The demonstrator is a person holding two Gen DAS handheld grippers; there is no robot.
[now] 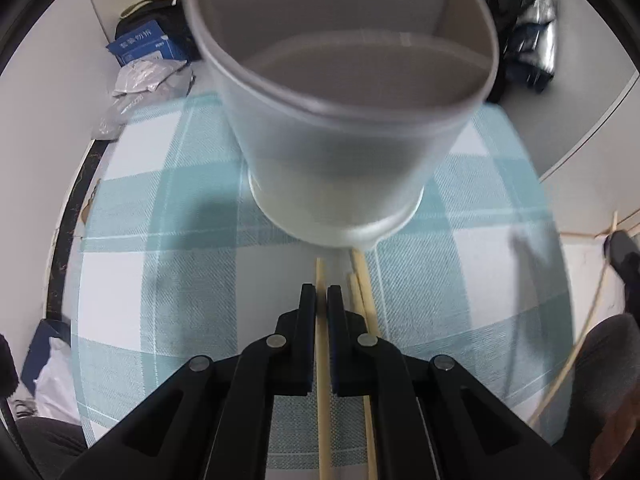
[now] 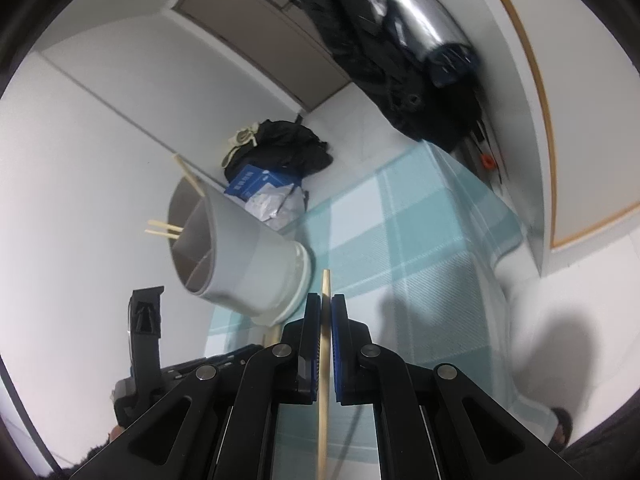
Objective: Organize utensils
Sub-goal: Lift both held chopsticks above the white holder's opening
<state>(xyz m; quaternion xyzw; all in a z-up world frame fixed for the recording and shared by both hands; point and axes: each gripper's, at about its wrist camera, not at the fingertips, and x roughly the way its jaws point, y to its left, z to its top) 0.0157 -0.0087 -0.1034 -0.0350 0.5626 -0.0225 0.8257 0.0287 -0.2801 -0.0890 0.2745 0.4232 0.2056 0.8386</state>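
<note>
A grey utensil holder (image 1: 344, 120) with an inner divider stands on the blue-and-white checked cloth (image 1: 160, 208), just ahead of my left gripper (image 1: 321, 300). The left gripper is shut on a wooden chopstick (image 1: 322, 360). Two more chopsticks (image 1: 362, 292) lie on the cloth beside it, running under the holder. In the right wrist view the holder (image 2: 248, 256) has several chopsticks (image 2: 164, 228) sticking out of it. My right gripper (image 2: 326, 304) is shut on another chopstick (image 2: 325, 344), held above the cloth right of the holder.
A blue box (image 1: 140, 46), plastic bags (image 1: 136, 84) and dark clothing (image 2: 288, 144) lie at the cloth's far edge. Dark and silver bags (image 2: 412, 36) are at the far right. The left gripper's body (image 2: 144, 344) shows at the left of the right wrist view.
</note>
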